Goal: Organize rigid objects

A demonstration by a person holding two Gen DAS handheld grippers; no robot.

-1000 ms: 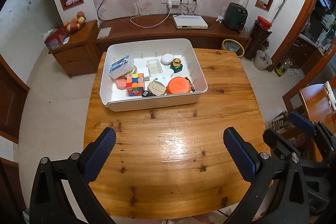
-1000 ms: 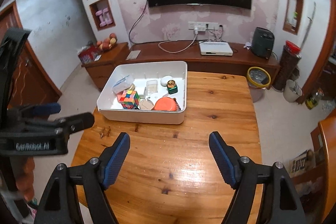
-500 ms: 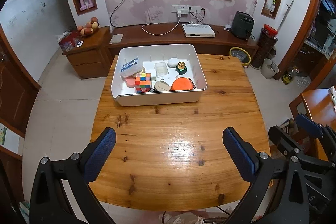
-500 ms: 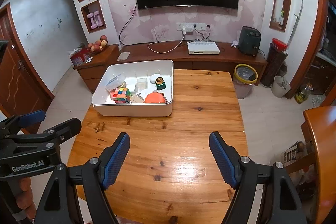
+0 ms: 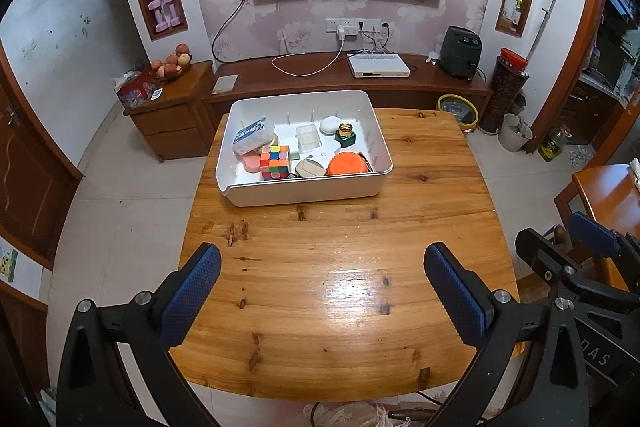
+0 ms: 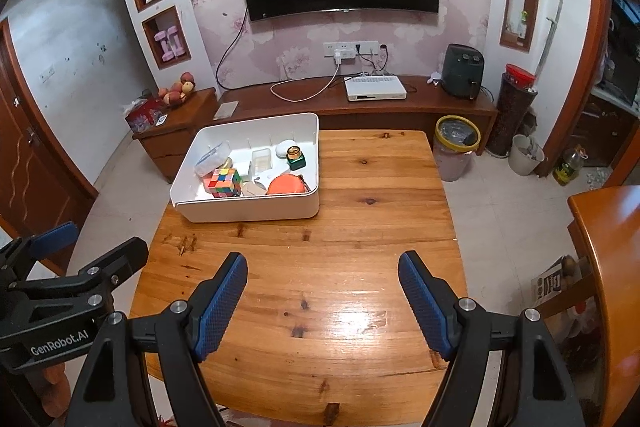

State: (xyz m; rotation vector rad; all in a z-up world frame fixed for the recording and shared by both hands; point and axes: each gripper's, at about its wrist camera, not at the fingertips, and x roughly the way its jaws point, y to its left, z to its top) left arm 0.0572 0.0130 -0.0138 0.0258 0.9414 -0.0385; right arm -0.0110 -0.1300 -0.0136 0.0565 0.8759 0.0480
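1. Wooden table (image 5: 344, 267): seen mid-frame in both views; its near half is bare, with floor showing past every edge.
2. White bin (image 5: 304, 193): set at the table's far left corner, upper centre of the left wrist view, its far wall close to the table's far edge.
3. Bin contents: colour cube (image 5: 274, 163), orange round case (image 5: 346, 163), clear lidded box (image 5: 253, 135), small green bottle (image 5: 345, 134), all lodged inside the walls.
4. Left gripper (image 5: 322, 269): released, nothing held, poised over the near table edge.
5. Right gripper (image 6: 322, 277): jaws spread, nothing gripped, lower frame.
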